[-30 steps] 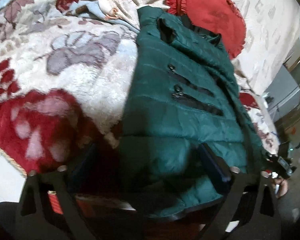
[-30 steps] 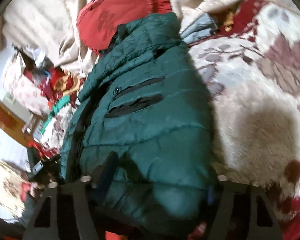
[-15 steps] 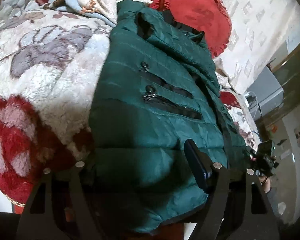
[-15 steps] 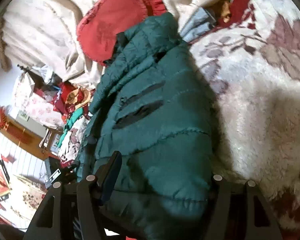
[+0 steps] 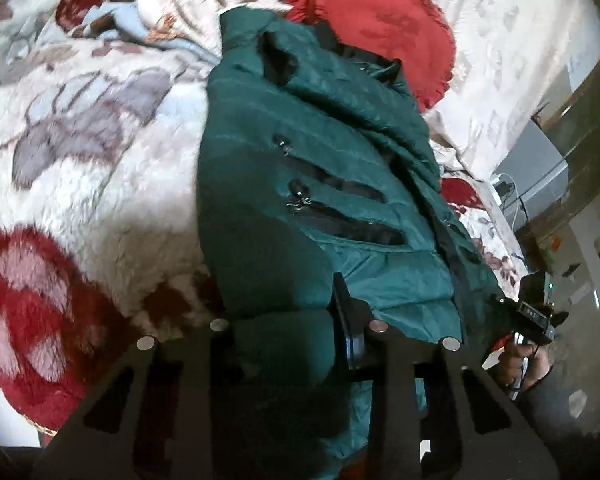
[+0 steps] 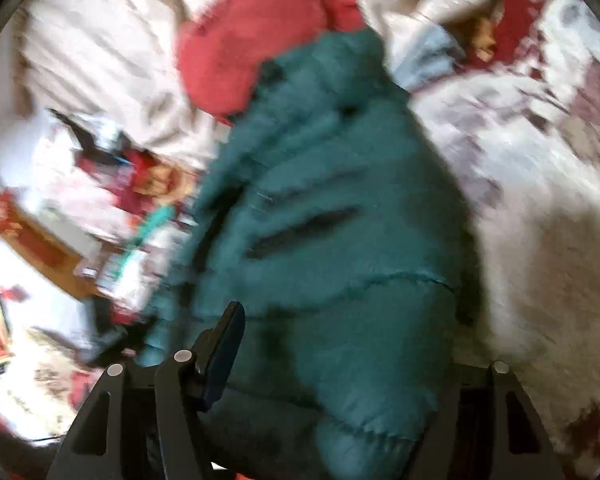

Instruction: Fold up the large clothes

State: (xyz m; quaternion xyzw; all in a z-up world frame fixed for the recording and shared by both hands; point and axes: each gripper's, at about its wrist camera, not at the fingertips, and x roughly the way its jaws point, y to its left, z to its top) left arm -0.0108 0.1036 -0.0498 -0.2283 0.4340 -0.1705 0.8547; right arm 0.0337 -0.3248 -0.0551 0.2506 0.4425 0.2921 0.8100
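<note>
A dark green puffer jacket (image 5: 320, 160) lies lengthwise on the bed, collar at the far end, two black zip pockets facing up. Its near hem is bunched between the fingers of my left gripper (image 5: 284, 328), whose jaws are closing and pinch the fabric. The left finger is buried under the cloth. In the blurred right wrist view the jacket (image 6: 340, 240) fills the space between the fingers of my right gripper (image 6: 348, 320). These jaws are closing too but still stand wide around the thick hem. Only the left fingertip (image 6: 228, 332) shows.
A fluffy floral blanket (image 5: 80, 140) in white, grey and red covers the bed. A red frilled cushion (image 5: 380, 28) lies beyond the jacket's collar, beside cream bedding (image 6: 100, 60). A grey box (image 5: 532, 176) stands past the bed's edge. A hand (image 5: 520, 360) shows at the right.
The left jaws have come much closer together, squeezing the jacket's hem. The right wrist view has gone blurred, and its jaws look about as wide as before.
</note>
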